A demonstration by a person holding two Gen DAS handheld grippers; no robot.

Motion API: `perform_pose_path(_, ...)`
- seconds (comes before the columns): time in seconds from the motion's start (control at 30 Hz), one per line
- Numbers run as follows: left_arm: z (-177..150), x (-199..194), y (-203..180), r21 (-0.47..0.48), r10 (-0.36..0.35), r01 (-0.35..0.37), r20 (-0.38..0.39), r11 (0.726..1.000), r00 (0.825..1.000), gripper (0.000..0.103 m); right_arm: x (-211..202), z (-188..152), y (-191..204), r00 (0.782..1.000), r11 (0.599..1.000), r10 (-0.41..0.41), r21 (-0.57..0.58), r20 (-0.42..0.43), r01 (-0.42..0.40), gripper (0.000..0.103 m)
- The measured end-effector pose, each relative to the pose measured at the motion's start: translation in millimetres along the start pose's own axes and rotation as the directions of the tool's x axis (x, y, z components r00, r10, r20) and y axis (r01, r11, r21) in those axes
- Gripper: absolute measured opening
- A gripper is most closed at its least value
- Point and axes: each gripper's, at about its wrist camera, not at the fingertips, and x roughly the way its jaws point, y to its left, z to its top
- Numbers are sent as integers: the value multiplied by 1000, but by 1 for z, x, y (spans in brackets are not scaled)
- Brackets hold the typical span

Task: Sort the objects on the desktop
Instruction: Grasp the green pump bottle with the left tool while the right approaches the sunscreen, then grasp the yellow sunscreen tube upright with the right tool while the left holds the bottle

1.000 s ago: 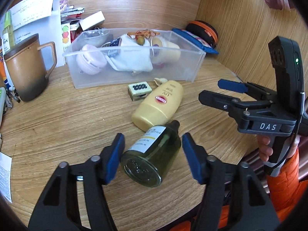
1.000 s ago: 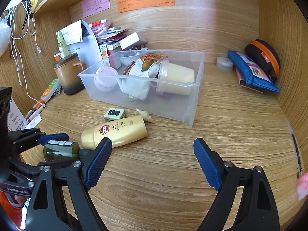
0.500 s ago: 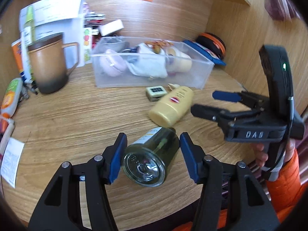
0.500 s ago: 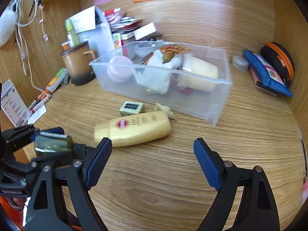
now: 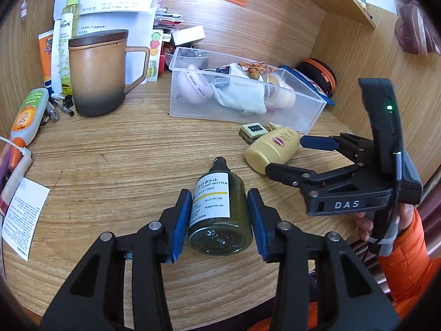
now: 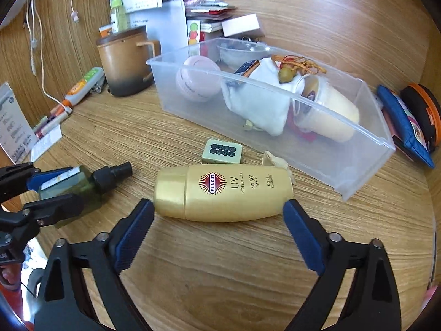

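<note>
A dark green pump bottle (image 5: 220, 215) with a white label sits between the blue pads of my left gripper (image 5: 218, 201), neck pointing away. The jaws are closing and both pads press its sides. In the right wrist view the same bottle (image 6: 82, 184) shows in the left gripper (image 6: 71, 186) at the left edge. A gold sunscreen bottle (image 6: 223, 193) lies on its side on the wooden desk. My right gripper (image 6: 217, 207) straddles it lengthwise, jaws opening wide, pads just off the cap and the base. A clear plastic bin (image 6: 358, 165) stands behind.
A mahjong tile (image 6: 222, 151) and a small shell (image 6: 275, 161) lie between the sunscreen and the bin, which holds a white pouch, a pink jar and a cream cup. A brown mug (image 5: 96, 74), tubes and papers crowd the left. Blue and orange pouches (image 6: 402, 121) lie by the right wall.
The left jaws narrowed onto the green bottle, which has turned neck-away. The right gripper moved forward and down over the sunscreen, and its jaws widened.
</note>
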Motion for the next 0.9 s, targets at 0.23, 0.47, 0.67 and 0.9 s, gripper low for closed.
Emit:
perform_pose_path(0.23,3,10,2,-3,-24,24,-19,1000,1000,41,11,6,5,998,998,-49,-42,-41,48,103)
perform_pose_path(0.47,4,23,-1,5,-41,41,-48,999,998,41,17,11,2,998,1000,-14,-22,-56,13,103)
perform_pose_path(0.67,6,27,-1,-1,-52,52,-50,999,997,41,14,13,2,999,1000,15,-5,-35,-15,89)
perform_pose_path(0.9,8,28,-2,-5,-40,40,-51,999,998,41,14,12,9,998,998,52,-32,-37,-53,69)
